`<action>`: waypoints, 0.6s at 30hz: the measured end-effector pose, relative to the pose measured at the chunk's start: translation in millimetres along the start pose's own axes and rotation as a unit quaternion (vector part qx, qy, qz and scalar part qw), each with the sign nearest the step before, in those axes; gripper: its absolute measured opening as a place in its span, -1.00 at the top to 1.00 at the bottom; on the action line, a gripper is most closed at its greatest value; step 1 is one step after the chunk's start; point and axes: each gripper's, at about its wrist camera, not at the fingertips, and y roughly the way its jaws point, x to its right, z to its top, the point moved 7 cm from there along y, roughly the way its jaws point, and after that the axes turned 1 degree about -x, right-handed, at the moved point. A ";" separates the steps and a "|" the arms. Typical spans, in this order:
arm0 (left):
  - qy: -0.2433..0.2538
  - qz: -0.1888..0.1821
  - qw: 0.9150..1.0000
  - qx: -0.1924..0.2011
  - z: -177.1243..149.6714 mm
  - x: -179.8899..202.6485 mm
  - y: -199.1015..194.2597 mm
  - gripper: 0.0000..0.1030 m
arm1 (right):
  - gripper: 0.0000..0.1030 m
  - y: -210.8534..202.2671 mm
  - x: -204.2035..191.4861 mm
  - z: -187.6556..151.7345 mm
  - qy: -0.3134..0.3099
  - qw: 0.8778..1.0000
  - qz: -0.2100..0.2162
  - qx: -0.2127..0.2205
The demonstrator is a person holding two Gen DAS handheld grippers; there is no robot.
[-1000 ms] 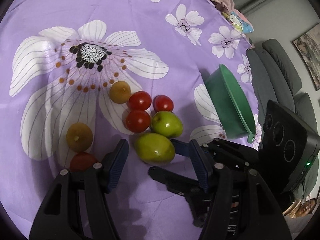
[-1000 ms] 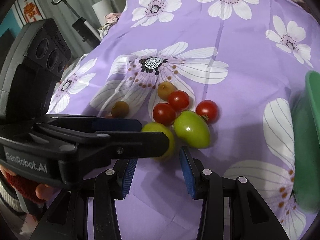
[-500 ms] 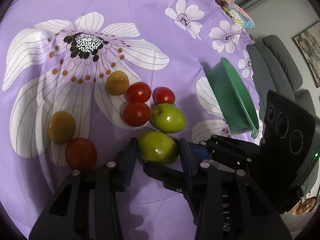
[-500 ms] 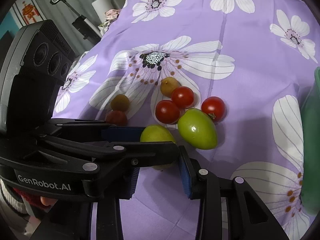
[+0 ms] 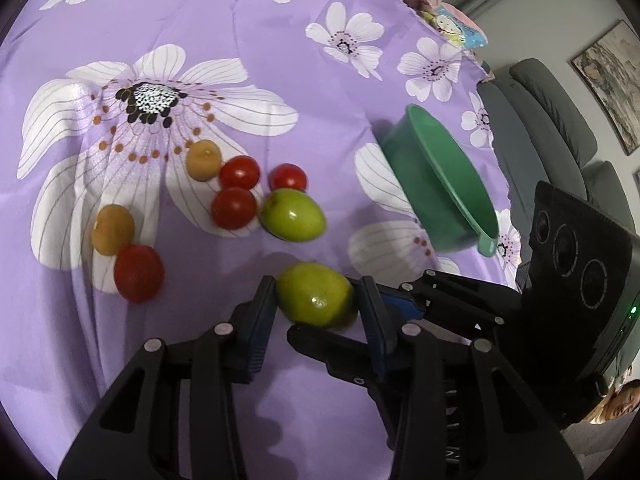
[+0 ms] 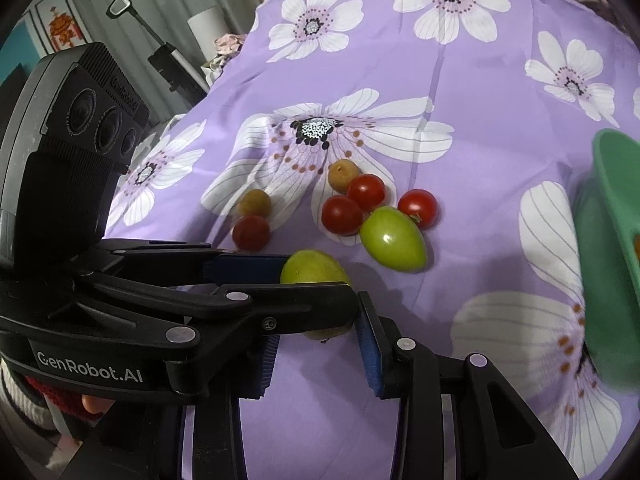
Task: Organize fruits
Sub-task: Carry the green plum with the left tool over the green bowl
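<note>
My left gripper point(image 5: 316, 300) is shut on a green fruit point(image 5: 316, 298) and holds it just above the purple flowered cloth point(image 5: 240, 40); the fruit also shows in the right wrist view point(image 6: 314, 268), behind the left gripper's fingers. A second green fruit point(image 5: 292, 216) lies on the cloth with three red tomatoes point(image 5: 234, 208) and a yellow-brown fruit point(image 5: 204, 160). Another yellow-brown fruit point(image 5: 112, 230) and a red fruit point(image 5: 138, 272) lie to the left. A green bowl point(image 5: 444, 184) sits tilted at the right. My right gripper point(image 6: 316, 344) is open and empty under the left gripper.
A grey sofa point(image 5: 552, 120) stands past the table's right edge. The bowl's rim point(image 6: 616, 184) is at the right edge of the right wrist view. A black and white appliance point(image 6: 172, 60) stands beyond the far left edge.
My left gripper closed on the nearer green fruit and drew it back, away from the other fruits. The right gripper stayed open beneath it.
</note>
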 end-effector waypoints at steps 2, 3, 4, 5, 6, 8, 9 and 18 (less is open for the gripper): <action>0.005 0.001 1.000 0.001 -2.9 6.0 -1.2 0.20 | 0.26 -5.6 -0.7 -3.4 0.001 1.000 -0.002 0.004; 0.007 0.001 1.000 0.001 -4.5 8.6 -1.5 0.20 | 0.26 -8.0 -0.3 -5.2 0.002 1.000 -0.002 0.006; 0.009 0.002 1.000 0.000 -5.9 10.8 -1.6 0.20 | 0.26 -10.7 -0.3 -7.2 0.002 1.000 -0.003 0.007; 0.012 0.002 1.000 0.000 -7.6 13.7 -1.4 0.20 | 0.26 -12.7 -0.5 -9.0 0.003 1.000 -0.003 0.007; 0.013 0.003 1.000 0.000 -8.9 16.3 -1.4 0.20 | 0.26 -15.3 -0.2 -11.1 0.003 1.000 -0.003 0.009; 0.017 0.004 1.000 -0.002 -11.7 22.0 -0.7 0.20 | 0.26 -19.9 0.1 -15.0 0.003 1.000 -0.004 0.011; 0.018 0.004 1.000 -0.003 -12.5 23.7 -0.5 0.20 | 0.26 -22.2 0.5 -17.1 0.004 1.000 -0.004 0.012; 0.041 0.018 0.999 -0.015 -21.8 43.5 2.8 0.20 | 0.26 -39.3 0.6 -32.8 0.008 1.000 0.000 0.028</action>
